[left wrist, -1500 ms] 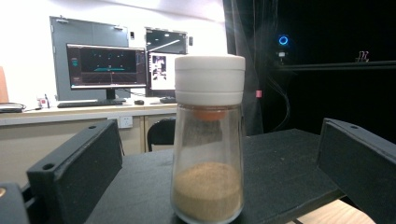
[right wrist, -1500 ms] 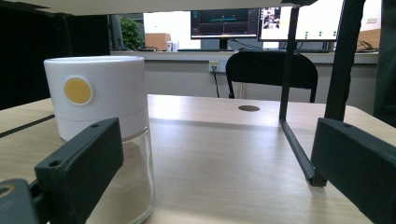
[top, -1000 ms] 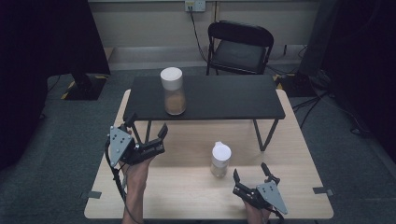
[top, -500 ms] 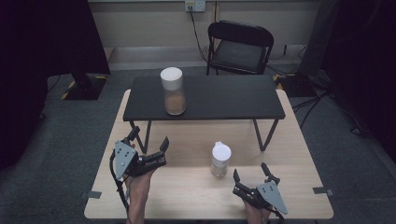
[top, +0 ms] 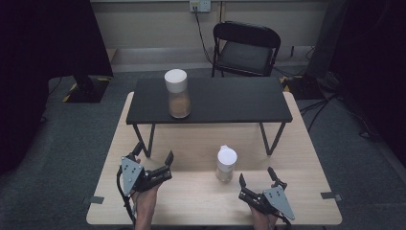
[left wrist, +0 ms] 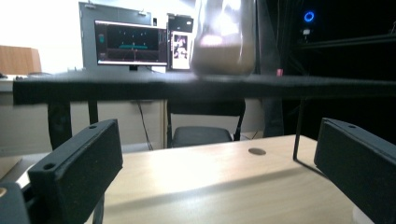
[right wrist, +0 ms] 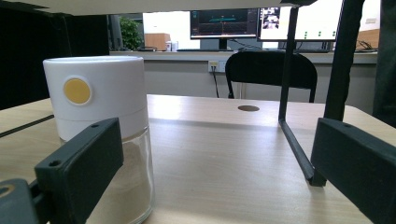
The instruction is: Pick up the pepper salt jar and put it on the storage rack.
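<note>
Glass jar (top: 226, 164) with a white lid stands low in the frame's centre on the desk (top: 191, 143), between the spread left gripper (top: 152, 163) and spread right gripper (top: 257, 179), ready for either.

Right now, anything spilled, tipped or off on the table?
Nothing stands out. The small jar stands upright on the wooden table, lid on, no powder spilled around it. The larger jar stands upright on the black shelf. The left claw and right claw are open, holding nothing.
</note>
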{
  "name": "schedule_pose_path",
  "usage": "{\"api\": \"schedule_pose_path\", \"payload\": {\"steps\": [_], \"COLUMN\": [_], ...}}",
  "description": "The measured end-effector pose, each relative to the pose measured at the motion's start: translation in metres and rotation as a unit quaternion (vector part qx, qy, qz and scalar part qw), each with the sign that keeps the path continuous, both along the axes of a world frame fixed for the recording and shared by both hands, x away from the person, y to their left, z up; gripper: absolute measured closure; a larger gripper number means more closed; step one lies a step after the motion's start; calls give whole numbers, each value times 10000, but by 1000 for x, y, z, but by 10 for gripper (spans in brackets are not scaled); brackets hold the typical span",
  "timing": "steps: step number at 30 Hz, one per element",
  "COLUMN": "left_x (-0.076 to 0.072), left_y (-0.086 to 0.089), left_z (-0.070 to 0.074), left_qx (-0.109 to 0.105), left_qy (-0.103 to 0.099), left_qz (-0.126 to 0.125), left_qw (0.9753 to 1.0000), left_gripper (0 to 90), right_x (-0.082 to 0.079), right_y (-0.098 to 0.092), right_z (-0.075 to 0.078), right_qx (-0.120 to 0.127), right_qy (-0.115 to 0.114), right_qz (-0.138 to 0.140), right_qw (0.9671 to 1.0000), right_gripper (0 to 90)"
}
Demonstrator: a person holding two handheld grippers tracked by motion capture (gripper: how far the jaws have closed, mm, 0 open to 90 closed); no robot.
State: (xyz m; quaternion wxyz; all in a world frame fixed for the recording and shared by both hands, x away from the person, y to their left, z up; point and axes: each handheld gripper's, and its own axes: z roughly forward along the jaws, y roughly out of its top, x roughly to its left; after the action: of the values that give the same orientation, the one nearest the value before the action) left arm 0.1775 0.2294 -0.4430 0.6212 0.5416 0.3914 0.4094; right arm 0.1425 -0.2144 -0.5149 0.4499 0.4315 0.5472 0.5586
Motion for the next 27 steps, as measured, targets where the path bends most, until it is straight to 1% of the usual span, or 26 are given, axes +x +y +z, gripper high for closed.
{"api": "schedule_pose_path", "payload": {"steps": [3, 6, 11, 15, 19, 21, 23, 25, 26, 27], "left_x": [-2, -4, -8, -11, -13, -13, -13, -14, -14, -14], "left_y": [-1, -1, 1, 0, -1, -1, -2, -3, -4, -5], "left_z": [-4, -13, -23, -32, -41, -44, -48, -52, -53, -55], "left_qx": [41, -24, 60, 30, 86, 110, 168, 166, 190, 259], "left_qy": [108, 128, 198, 208, 240, 298, 313, 352, 358, 353], "left_qz": [70, 116, 173, 300, 347, 351, 362, 377, 378, 400], "left_qw": [9999, 9998, 9996, 9993, 9991, 9989, 9987, 9985, 9985, 9982], "left_gripper": [7, 7, 7, 13, 12, 13, 12, 12, 12, 12], "right_x": [0, 0, 0, 0, 0, 0, 0, 0, 0, 0], "right_y": [0, 0, 0, 0, 0, 0, 0, 0, 0, 0], "right_z": [0, 0, 0, 0, 0, 0, 0, 0, 0, 0], "right_qx": [0, 0, -1, 0, 0, 0, 0, 0, -1, 2], "right_qy": [0, 0, -1, 2, 2, 3, 2, 2, 3, 3], "right_qz": [0, 0, 0, -2, -3, -4, -3, -4, -4, -4], "right_qw": [10000, 10000, 10000, 10000, 10000, 10000, 10000, 10000, 10000, 10000], "right_gripper": [13, 13, 13, 13, 13, 13, 13, 13, 13, 13]}}
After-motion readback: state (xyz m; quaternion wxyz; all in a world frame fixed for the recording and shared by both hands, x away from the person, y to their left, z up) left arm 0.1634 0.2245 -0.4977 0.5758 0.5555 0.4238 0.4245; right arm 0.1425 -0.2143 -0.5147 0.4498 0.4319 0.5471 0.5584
